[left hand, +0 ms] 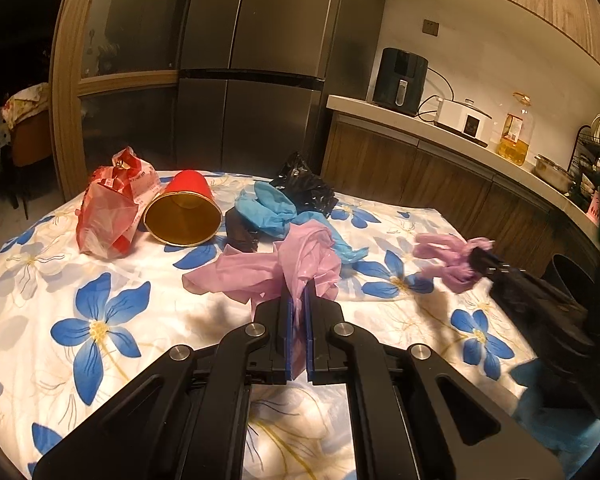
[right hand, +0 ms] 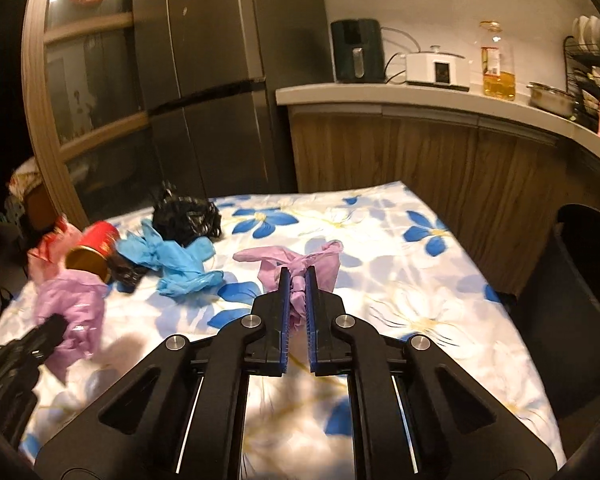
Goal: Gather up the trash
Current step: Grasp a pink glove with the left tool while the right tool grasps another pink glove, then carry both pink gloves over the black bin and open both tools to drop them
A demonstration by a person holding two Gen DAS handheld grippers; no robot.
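Trash: left tongs (left hand: 299, 300) clamp one pink bag (left hand: 300, 256), right tongs (right hand: 299, 280) another (right hand: 300, 268), bare tablecloth (right hand: 380, 240) beyond.

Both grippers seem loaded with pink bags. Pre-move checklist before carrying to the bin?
1. Left gripper shut on pink plastic bag: ok.
2. Right gripper shut on second pink bag: ok.
3. Left bag free of blue bag: not ok, they overlap.
4. Black bin beside table, right of right gripper: ok.
5. Bin mouth open: cannot tell.
6. Red paper cup on its side, apart from both grips: ok.
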